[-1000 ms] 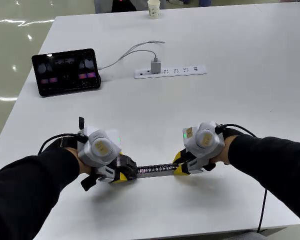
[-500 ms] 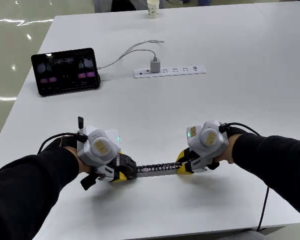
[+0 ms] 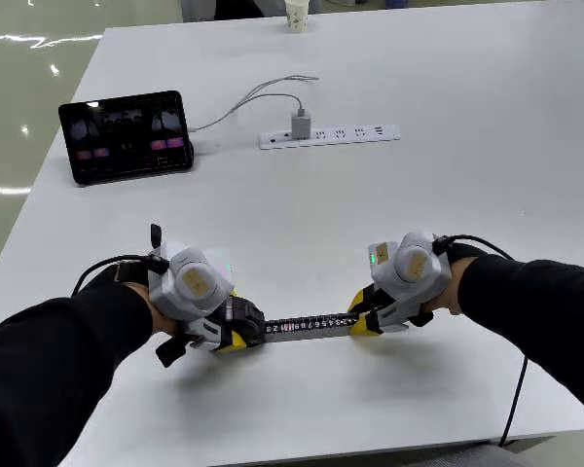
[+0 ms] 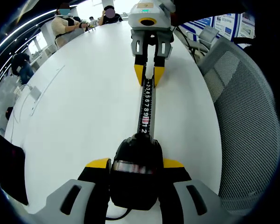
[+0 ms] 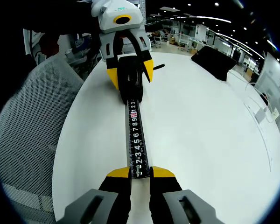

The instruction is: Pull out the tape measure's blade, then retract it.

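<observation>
A black tape measure case [image 3: 245,323] [image 4: 136,168] [image 5: 130,79] rests on the white table near its front edge, clamped in my left gripper [image 3: 232,332] [image 4: 135,164]. Its blade [image 3: 310,326] [image 4: 145,106] [image 5: 135,136] stretches to the right, numbers facing up, lying just above the tabletop. My right gripper [image 3: 358,323] [image 5: 140,173] is shut on the blade's free end. In the left gripper view the right gripper [image 4: 149,74] faces me across the blade; in the right gripper view the left gripper [image 5: 129,77] does the same.
A black tablet [image 3: 127,135] stands at the back left. A white power strip [image 3: 329,136] with a plugged charger and cable lies mid-table. A paper cup [image 3: 297,15] sits at the far edge. A mesh chair [image 4: 252,126] is beside the table.
My right gripper has moved to the right with the blade's end, so more blade shows between the two grippers. The left gripper and case stayed about in place.
</observation>
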